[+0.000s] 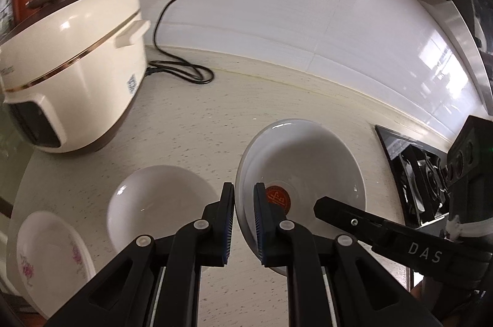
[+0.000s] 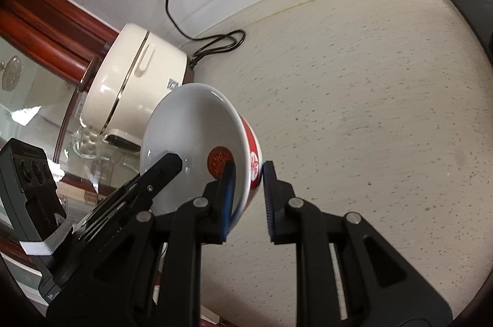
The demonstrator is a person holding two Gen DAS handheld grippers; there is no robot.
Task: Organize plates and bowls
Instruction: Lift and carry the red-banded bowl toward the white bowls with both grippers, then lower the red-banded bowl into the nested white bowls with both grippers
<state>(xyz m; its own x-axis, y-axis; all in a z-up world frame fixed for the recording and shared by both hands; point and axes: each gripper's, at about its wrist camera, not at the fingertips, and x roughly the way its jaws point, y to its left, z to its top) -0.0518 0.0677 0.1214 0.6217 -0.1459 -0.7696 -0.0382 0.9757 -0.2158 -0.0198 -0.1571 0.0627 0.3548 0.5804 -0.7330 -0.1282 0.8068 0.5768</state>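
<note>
Both tools straddle the tilted red-marked bowl's (image 2: pixel 197 139) rim: left tool (image 1: pixel 244 219) clamped, right tool (image 2: pixel 248 197) spread.

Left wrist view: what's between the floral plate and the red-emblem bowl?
A plain white bowl on the counter, between the floral plate and the red-emblem bowl. Only the left wrist view shows it.

Both grippers are black plastic: left gripper (image 1: pixel 243 222) has blue ribbed pads and round pale rivets; right gripper (image 2: pixel 248 197) is lettered "DAS"
</note>
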